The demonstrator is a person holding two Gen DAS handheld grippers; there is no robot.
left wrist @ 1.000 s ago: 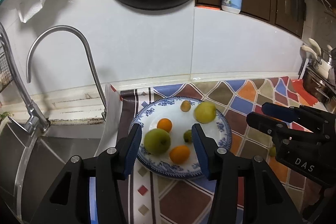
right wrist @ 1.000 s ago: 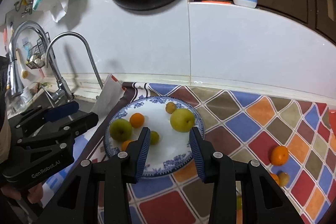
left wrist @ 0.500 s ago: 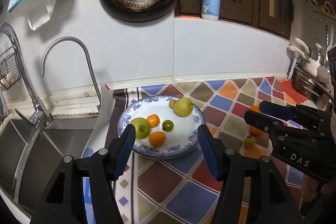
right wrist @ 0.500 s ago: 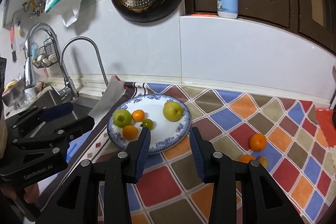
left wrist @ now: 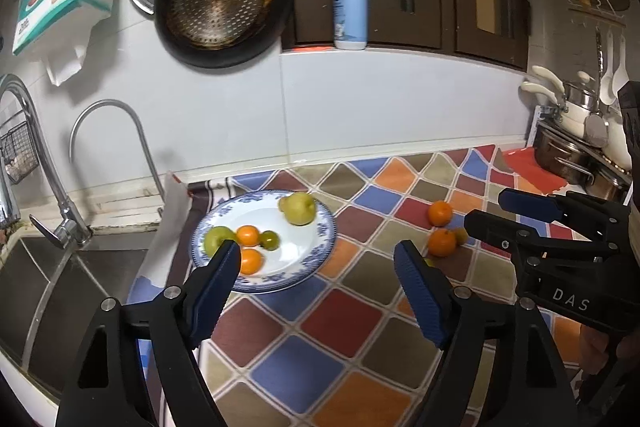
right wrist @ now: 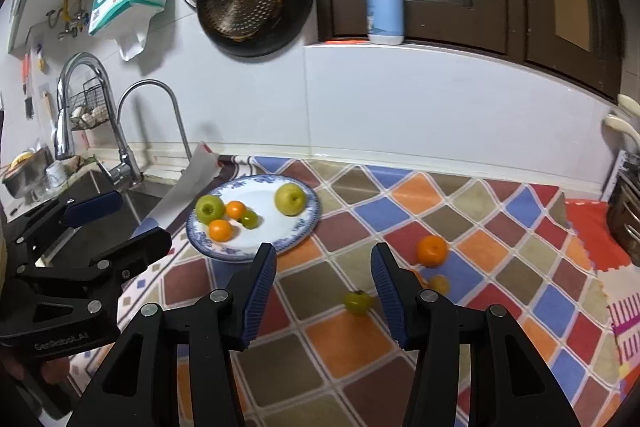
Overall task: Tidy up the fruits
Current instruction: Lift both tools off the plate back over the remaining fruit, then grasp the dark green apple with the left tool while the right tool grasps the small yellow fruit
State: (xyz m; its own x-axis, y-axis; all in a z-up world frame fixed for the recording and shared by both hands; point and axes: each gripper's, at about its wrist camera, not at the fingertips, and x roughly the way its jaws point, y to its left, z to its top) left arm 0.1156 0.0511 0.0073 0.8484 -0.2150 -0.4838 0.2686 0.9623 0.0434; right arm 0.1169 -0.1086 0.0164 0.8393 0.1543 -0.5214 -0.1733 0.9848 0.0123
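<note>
Both grippers have drawn back from the plate [right wrist: 304, 227] over the last second, so that it now lies farther off and smaller in both wrist views, and more of the patterned bench [right wrist: 460, 195] has come into sight; the left gripper [left wrist: 316, 263] has just been opening its fingers and they now stand wide apart with nothing between them, while the right gripper [right wrist: 323, 267] has also just been opening, to a narrower gap, and it too is empty; neither holds any fruit. The plate, near the sink [left wrist: 60, 287], carries a green apple [right wrist: 209, 209], a yellow-green apple [right wrist: 290, 199], two oranges [right wrist: 220, 230] and a small green fruit [right wrist: 249, 219]. Pulling back has brought the loose fruit on the bench into the right gripper's view: an orange [right wrist: 431, 250] well to the right of the plate, a small yellowish fruit [right wrist: 439, 283] near it, another orange mostly hidden behind the right finger, and a small green fruit [right wrist: 359, 302] just beside that finger's inner face. I judge that a drop onto the plate is finished and the next pick is starting; the small green fruit looks the likeliest target, though it is round and may roll when touched.
</note>
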